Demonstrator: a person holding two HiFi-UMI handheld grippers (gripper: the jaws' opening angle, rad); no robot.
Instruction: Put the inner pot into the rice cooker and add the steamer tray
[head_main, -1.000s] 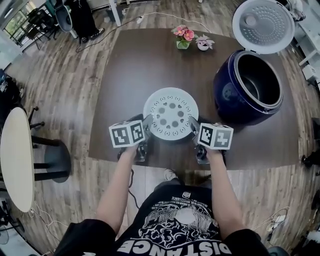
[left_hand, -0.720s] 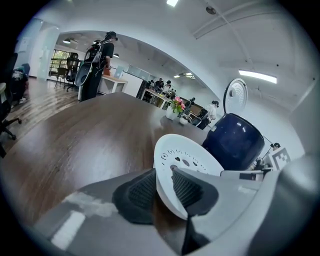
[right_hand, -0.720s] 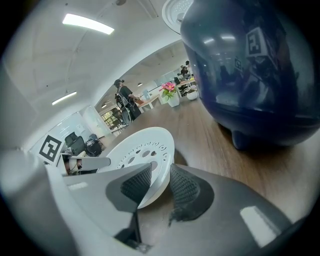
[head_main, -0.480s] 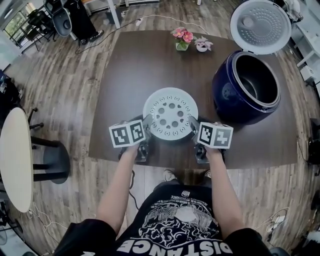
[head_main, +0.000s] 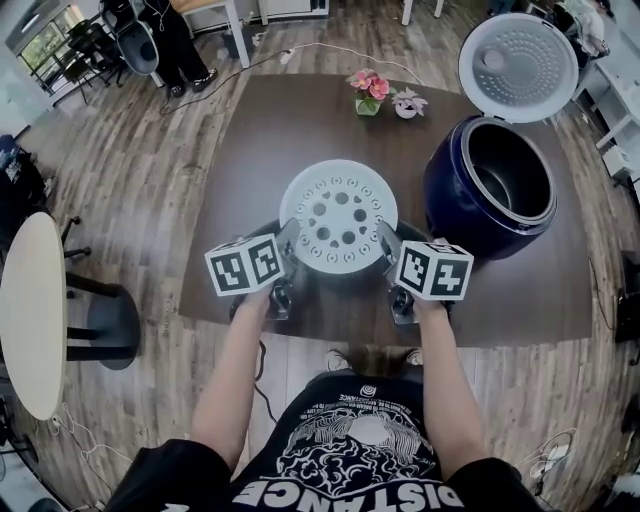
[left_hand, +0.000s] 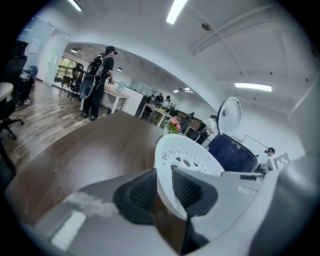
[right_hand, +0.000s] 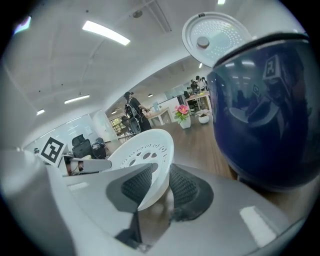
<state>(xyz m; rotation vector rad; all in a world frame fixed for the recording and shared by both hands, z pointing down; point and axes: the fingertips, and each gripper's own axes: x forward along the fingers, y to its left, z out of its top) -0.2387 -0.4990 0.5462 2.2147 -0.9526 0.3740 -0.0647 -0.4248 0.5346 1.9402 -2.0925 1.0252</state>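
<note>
The white perforated steamer tray (head_main: 338, 216) hangs level above the brown table (head_main: 250, 140), held by its rim from both sides. My left gripper (head_main: 290, 240) has just been closing and is shut on the tray's left rim (left_hand: 185, 157), which sits between its ribbed pads. My right gripper (head_main: 385, 240) is shut on the right rim (right_hand: 142, 150). The dark blue rice cooker (head_main: 450, 195) stands to the right with its white lid (head_main: 522, 58) swung open. A grey inner pot (head_main: 515, 175) sits inside it. The cooker's wall (right_hand: 265, 125) fills the right gripper view.
Two small flower pots (head_main: 367, 85) (head_main: 406, 100) stand at the table's far edge. A round white side table (head_main: 30, 310) is on the floor at left. A person (left_hand: 100, 85) stands by desks far behind. The table's front edge lies just under my hands.
Both grippers have risen together with the steamer tray, which has come up off the table. The cooker and flowers have not moved.
</note>
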